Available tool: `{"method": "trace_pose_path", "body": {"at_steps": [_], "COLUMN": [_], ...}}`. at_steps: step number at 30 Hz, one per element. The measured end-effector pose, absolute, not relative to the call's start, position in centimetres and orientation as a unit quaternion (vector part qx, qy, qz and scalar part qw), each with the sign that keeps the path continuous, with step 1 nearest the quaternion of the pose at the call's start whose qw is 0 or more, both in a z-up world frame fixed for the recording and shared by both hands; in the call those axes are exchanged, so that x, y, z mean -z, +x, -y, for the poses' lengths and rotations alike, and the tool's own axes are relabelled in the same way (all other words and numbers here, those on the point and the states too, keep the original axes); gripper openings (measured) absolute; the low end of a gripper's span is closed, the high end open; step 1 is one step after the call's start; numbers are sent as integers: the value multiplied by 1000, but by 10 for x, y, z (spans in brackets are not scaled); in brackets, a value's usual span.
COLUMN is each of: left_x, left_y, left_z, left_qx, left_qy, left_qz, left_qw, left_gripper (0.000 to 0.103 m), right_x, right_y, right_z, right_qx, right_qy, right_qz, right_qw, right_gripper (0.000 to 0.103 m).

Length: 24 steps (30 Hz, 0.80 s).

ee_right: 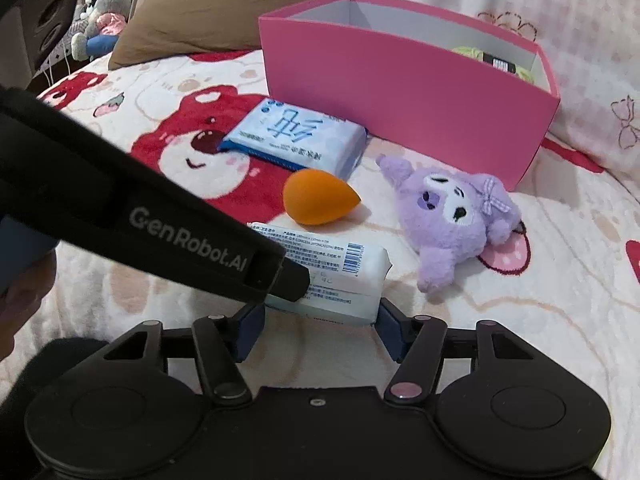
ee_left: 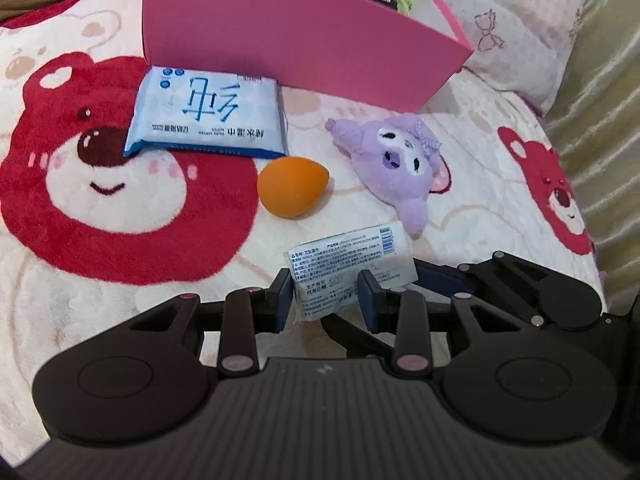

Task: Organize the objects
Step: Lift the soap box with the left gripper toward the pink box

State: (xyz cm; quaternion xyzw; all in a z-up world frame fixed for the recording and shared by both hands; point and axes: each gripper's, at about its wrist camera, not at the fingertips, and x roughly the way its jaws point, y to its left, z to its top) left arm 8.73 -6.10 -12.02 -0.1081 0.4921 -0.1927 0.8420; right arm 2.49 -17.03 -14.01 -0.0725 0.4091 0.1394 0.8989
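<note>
Two wipe packs [ee_left: 206, 114] [ee_left: 352, 264], one orange sponge [ee_left: 292, 186], one purple plush [ee_left: 400, 164], one pink box [ee_left: 296, 36].

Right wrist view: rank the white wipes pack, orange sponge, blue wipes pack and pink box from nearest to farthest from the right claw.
1. White wipes pack: between the right claw fingers, left claw on it too.
2. Orange sponge: just beyond, slightly left.
3. Blue wipes pack: farther back, left of centre.
4. Pink box: farthest, at the back, right.

"GenRobot.AI" on left gripper [ee_right: 296, 280]
</note>
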Motion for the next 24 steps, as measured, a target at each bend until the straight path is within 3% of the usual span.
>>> {"method": "trace_pose_path", "body": {"at_steps": [13, 17, 24], "left_x": [82, 77, 51], "left_y": [82, 79, 76], "left_z": [40, 36, 32], "left_qx": [234, 240, 252], "left_qy": [-132, -133, -106], "left_qz": [-466, -470, -474], "left_qw": [843, 839, 837], "left_gripper": [33, 33, 33], "right_x": [107, 100, 88], "right_y": [20, 17, 11], "right_z": [176, 169, 158], "right_qx": [-149, -145, -133], "right_qy": [-17, -9, -7], "right_qz": [-378, -379, -378], "right_qw": [913, 914, 916], "right_gripper": [71, 81, 81]}}
